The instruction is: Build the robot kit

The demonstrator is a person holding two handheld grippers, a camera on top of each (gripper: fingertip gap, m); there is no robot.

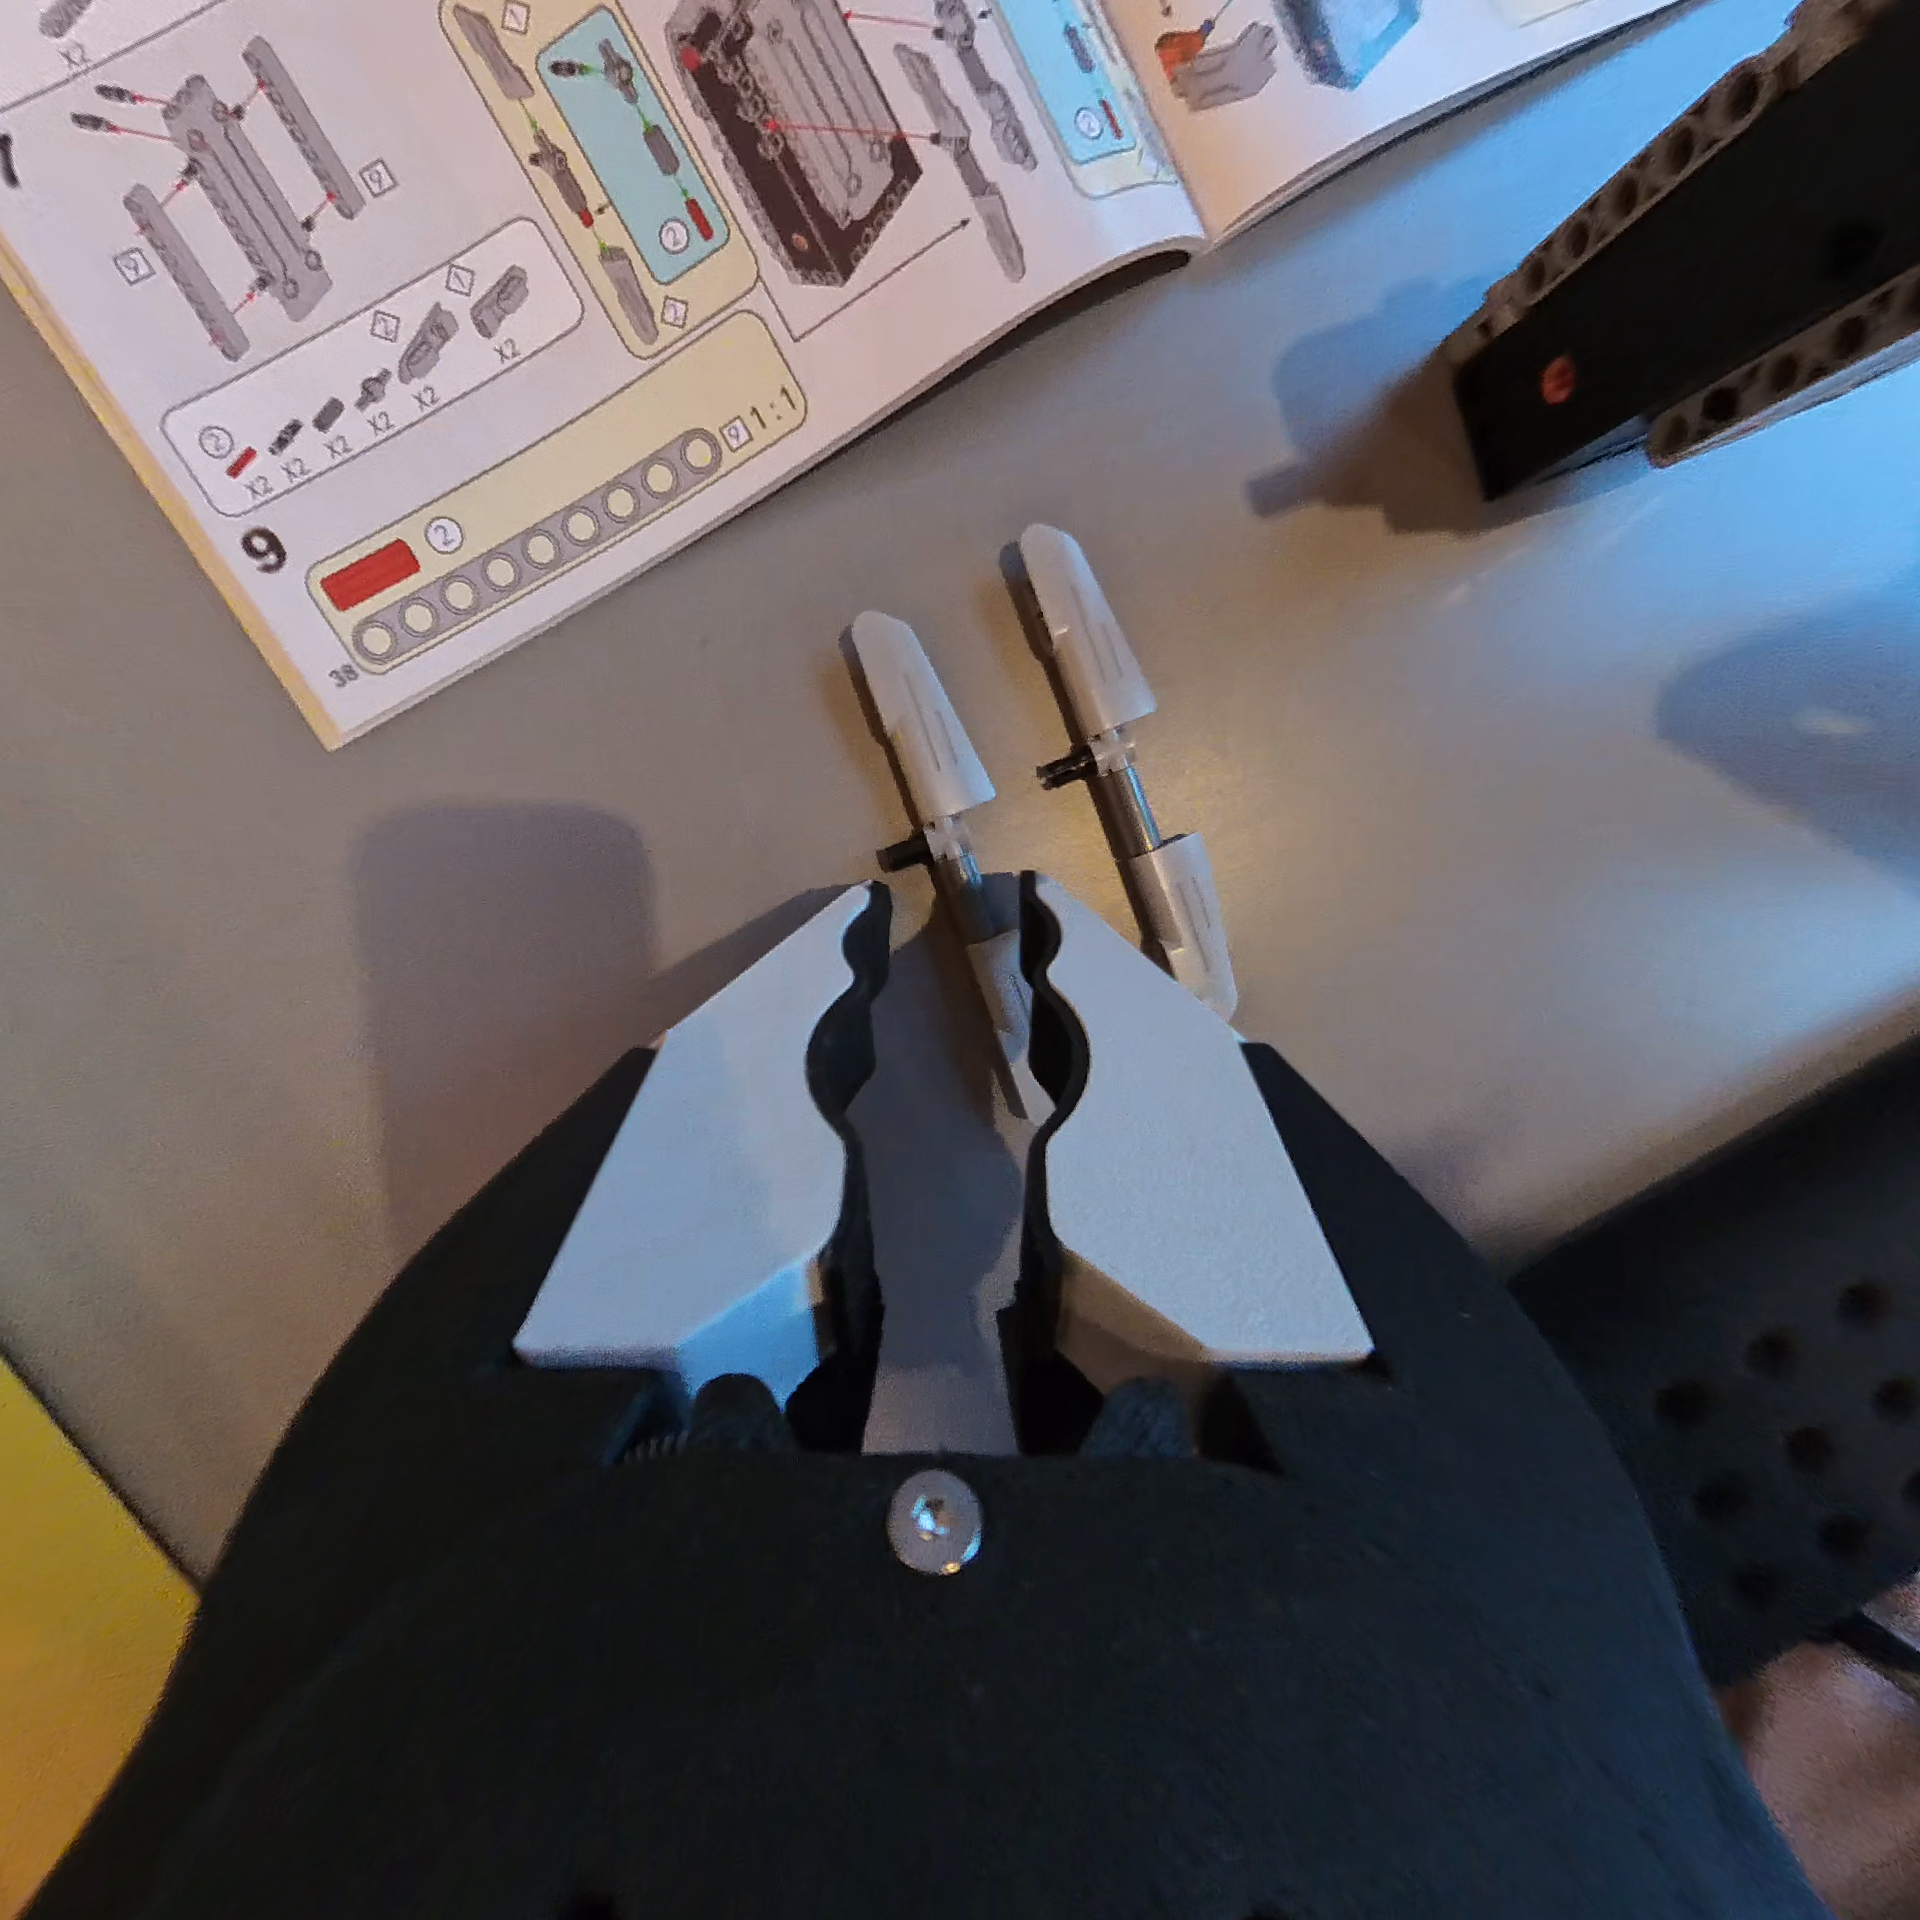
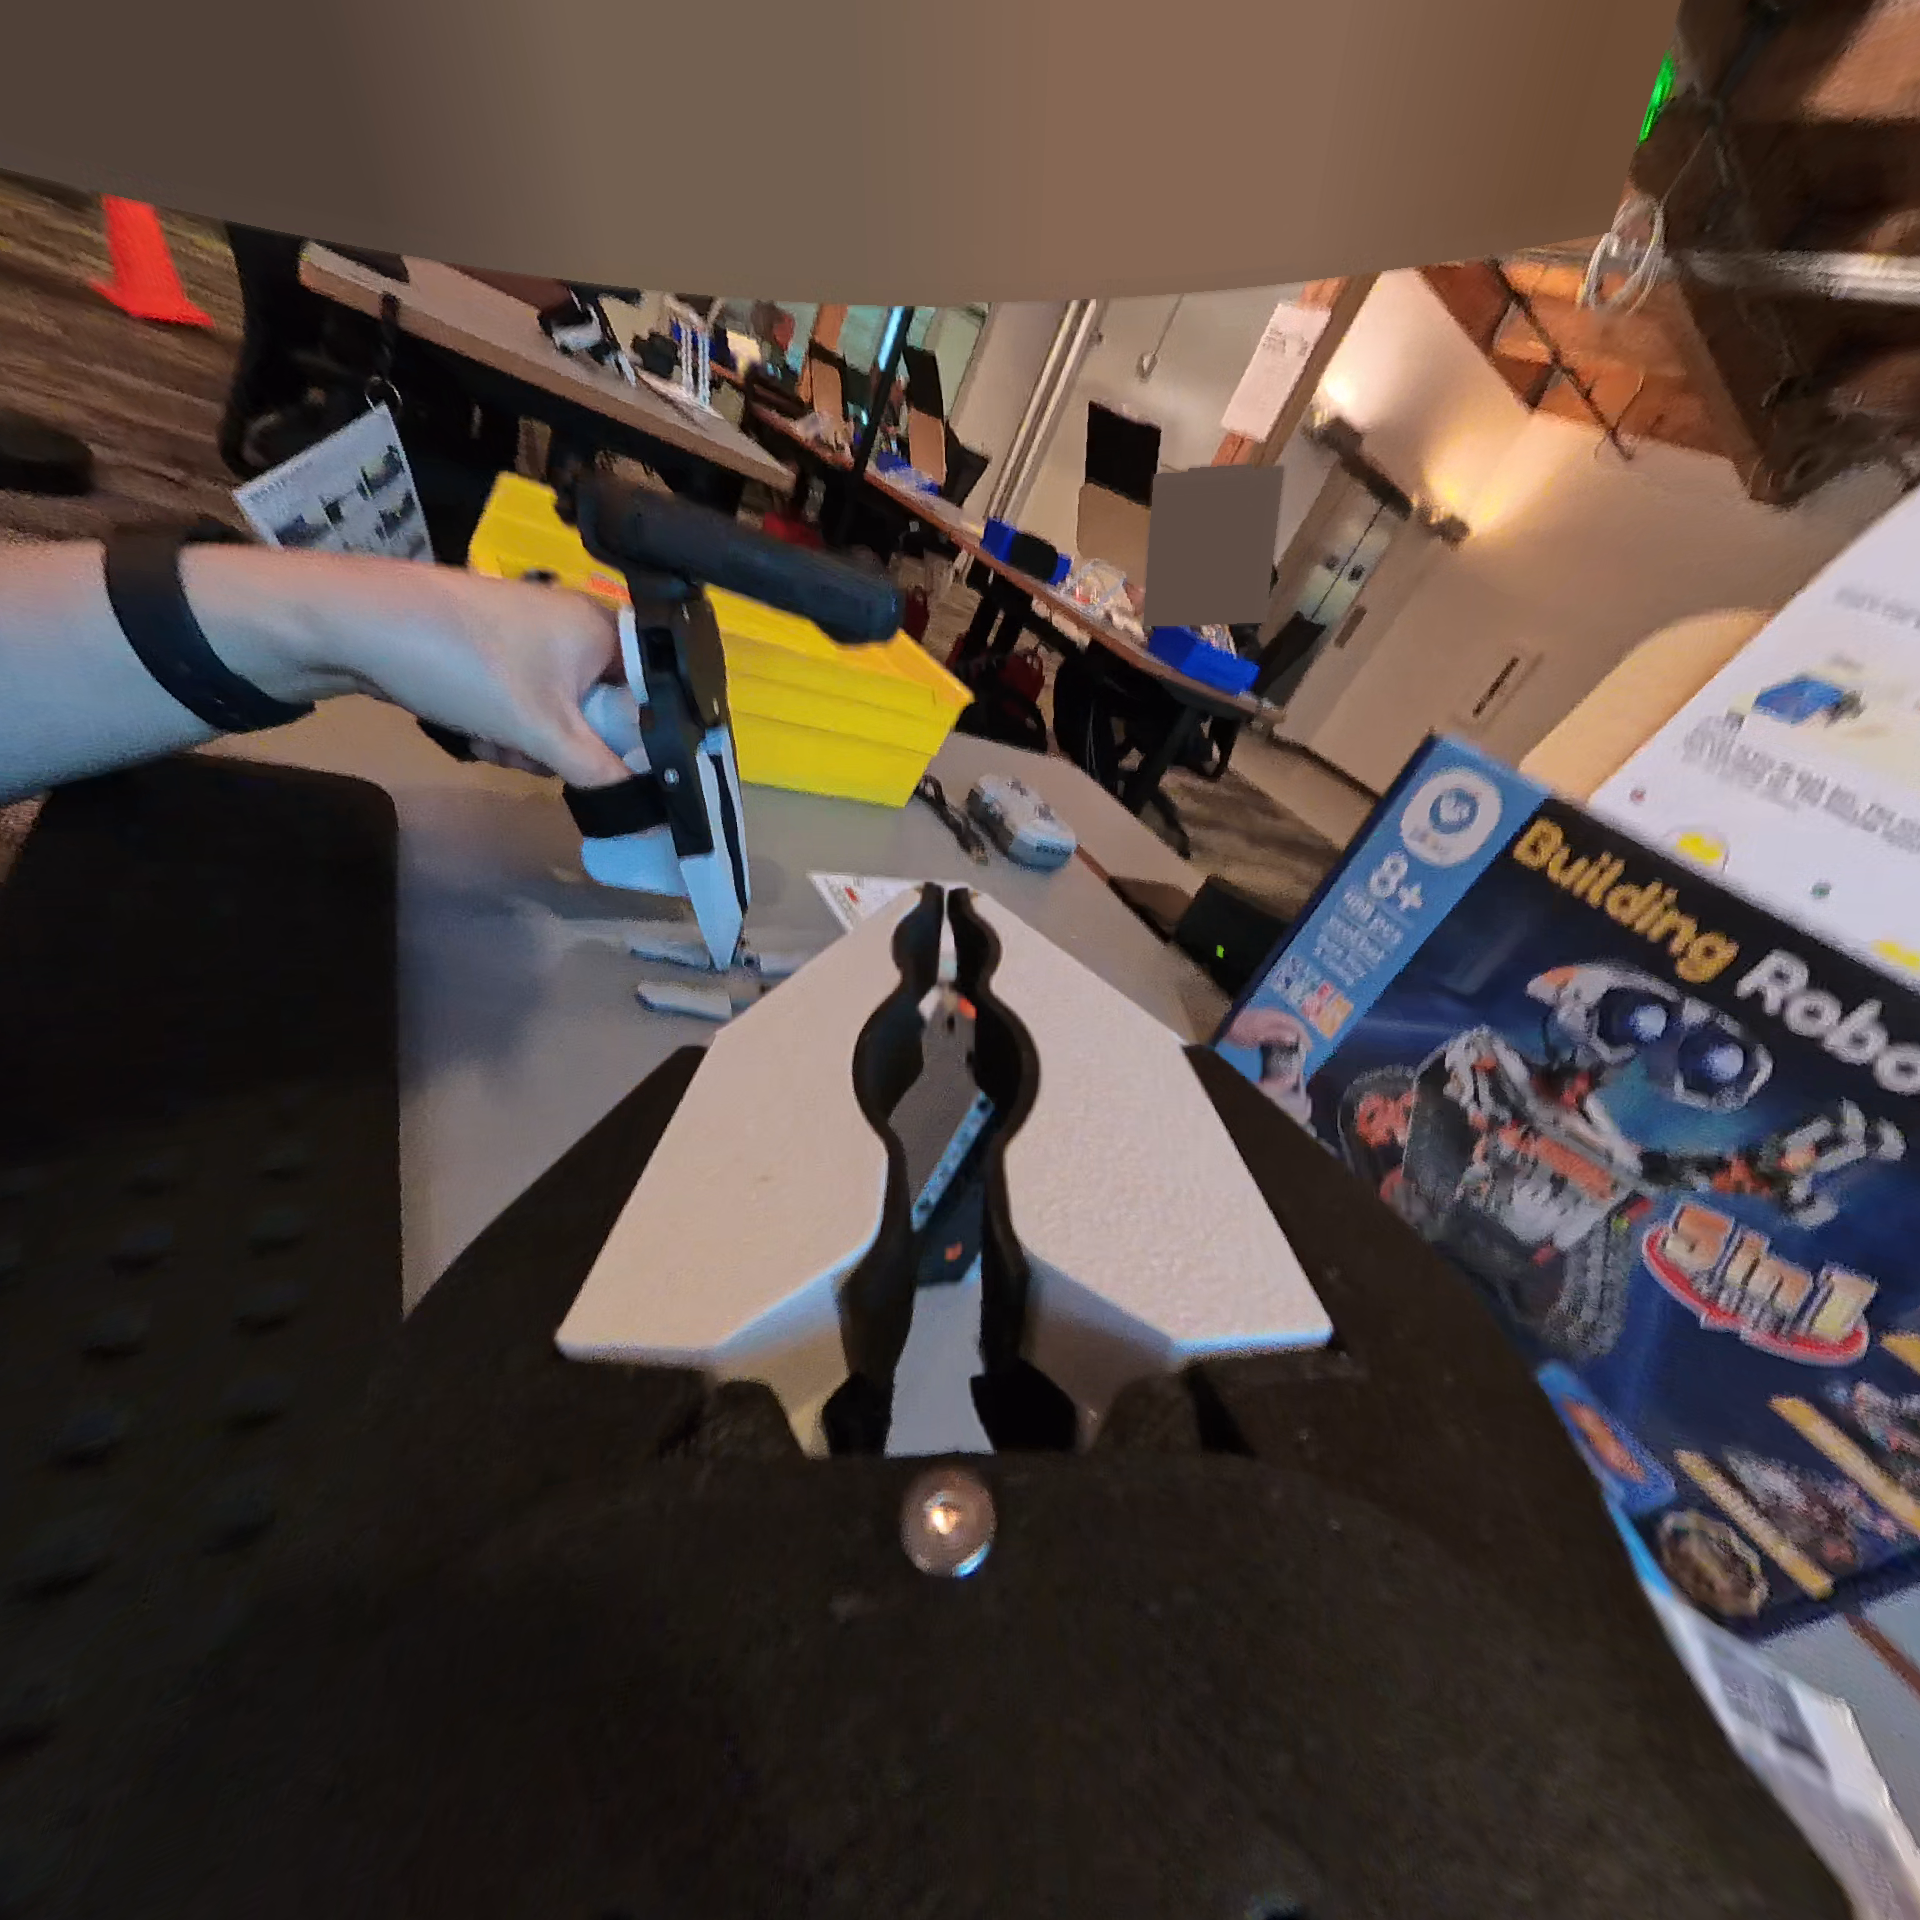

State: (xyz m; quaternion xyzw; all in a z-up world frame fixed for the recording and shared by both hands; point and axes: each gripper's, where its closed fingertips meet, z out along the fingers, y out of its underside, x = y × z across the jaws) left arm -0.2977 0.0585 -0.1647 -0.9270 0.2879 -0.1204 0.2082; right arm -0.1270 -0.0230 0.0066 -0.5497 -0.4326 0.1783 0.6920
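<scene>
In the left wrist view, two small rod assemblies with white pointed end pieces lie side by side on the grey table (image 1: pixel 312 987). My left gripper (image 1: pixel 956 894) is open, its fingertips on either side of the near end of the left rod assembly (image 1: pixel 925 727). The right rod assembly (image 1: pixel 1112 727) lies just beside it. My right gripper (image 2: pixel 945 899) is shut on a black block with grey perforated beams (image 2: pixel 956 1195). The block also shows at the upper right of the left wrist view (image 1: pixel 1662 312), above the table. The left gripper (image 2: pixel 727 935) shows in the right wrist view, pointing down, held by a hand (image 2: pixel 416 655).
An open instruction booklet (image 1: pixel 520 312) lies beyond the rods. A black perforated mat (image 1: pixel 1766 1403) is to the right. A yellow bin (image 2: pixel 831 707), a grey device with a cable (image 2: pixel 1018 821) and a kit box (image 2: pixel 1558 1143) stand around the work area. The left gripper's tips are roughly 25 centimetres from the right gripper's.
</scene>
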